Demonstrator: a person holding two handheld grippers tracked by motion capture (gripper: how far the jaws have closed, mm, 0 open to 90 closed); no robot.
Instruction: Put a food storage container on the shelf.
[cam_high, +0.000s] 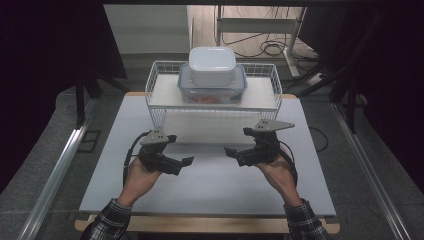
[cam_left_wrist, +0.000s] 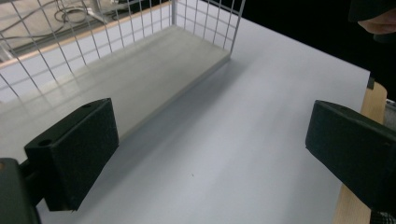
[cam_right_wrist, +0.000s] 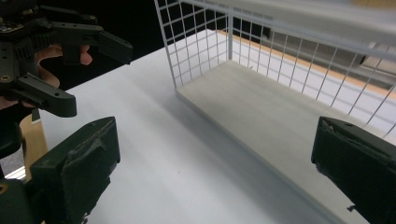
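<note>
I judge the work barely begun. The white container (cam_high: 212, 65) sits stacked on the clear blue-rimmed box (cam_high: 212, 86), both on the top shelf of the wire rack (cam_high: 159, 82) at the far side of the counter (cam_high: 215, 185), untouched. My left gripper (cam_high: 181, 150) and right gripper (cam_high: 235, 142) hover over the counter in front of the rack, well apart from the containers. Both have their fingers (cam_left_wrist: 74, 154) spread wide, holding nothing. Reaching, grasping and moving are all left to do.

Table (cam_high: 210, 185): white top, wooden edge
Floor (cam_high: 380, 145): grey
Cables (cam_high: 272, 47): on floor behind table
</note>
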